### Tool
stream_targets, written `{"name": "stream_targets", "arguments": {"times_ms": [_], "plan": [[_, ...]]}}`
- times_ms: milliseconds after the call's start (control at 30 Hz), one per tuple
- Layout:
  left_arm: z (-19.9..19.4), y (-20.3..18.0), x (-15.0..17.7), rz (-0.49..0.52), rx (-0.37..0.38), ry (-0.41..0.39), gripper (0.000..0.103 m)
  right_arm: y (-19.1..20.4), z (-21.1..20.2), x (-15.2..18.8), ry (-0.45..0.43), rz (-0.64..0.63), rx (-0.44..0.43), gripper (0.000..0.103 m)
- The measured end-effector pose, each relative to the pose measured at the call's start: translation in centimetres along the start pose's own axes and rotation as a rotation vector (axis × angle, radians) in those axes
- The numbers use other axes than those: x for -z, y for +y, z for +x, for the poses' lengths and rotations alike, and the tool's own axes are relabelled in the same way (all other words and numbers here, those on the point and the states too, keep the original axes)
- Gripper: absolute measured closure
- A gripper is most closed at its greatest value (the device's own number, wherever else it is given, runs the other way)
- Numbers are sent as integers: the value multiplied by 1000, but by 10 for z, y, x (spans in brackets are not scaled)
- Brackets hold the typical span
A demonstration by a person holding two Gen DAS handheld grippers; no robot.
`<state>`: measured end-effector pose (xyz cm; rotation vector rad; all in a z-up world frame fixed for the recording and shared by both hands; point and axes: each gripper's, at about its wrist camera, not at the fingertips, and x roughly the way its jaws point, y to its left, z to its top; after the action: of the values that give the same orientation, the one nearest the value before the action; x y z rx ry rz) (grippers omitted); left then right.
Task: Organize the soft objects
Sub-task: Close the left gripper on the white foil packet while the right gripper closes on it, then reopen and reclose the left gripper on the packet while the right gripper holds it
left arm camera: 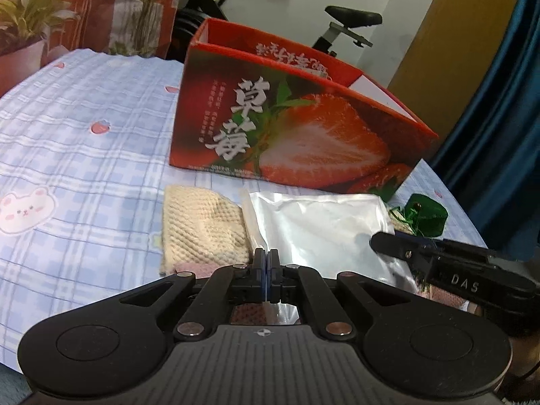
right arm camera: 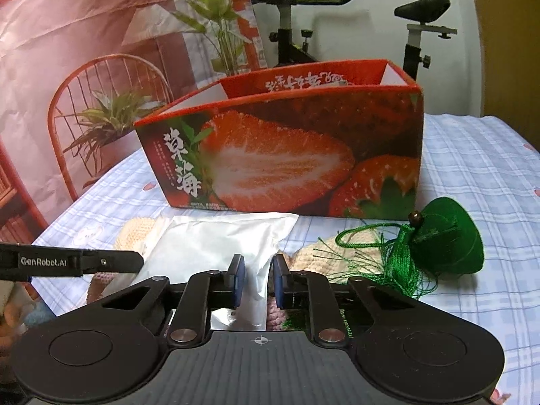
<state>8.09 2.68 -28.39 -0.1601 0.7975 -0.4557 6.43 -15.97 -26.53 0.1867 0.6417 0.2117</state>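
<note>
Right wrist view: the right gripper (right arm camera: 258, 278) straddles the near edge of a silvery pouch (right arm camera: 216, 246), apparently pinching it for the strawberry box (right arm camera: 287, 148) behind, while the left gripper (left arm camera: 268, 270), pads pressed together, grips the pouch's other edge.
</note>
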Motion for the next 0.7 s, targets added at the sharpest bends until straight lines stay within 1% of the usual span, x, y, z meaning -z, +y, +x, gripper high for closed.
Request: {"name": "stream_targets", "arguments": {"times_ms": [267, 533, 700], "plan": [[-1, 0, 1, 2, 4, 1, 101, 0, -2, 1, -3, -3, 5, 88], [-6, -1, 0, 7, 13, -38, 102, 0, -4, 0, -25, -11, 2, 89], [-11, -8, -1, 37, 18, -59, 102, 2, -9, -4, -53, -23, -7, 91]]}}
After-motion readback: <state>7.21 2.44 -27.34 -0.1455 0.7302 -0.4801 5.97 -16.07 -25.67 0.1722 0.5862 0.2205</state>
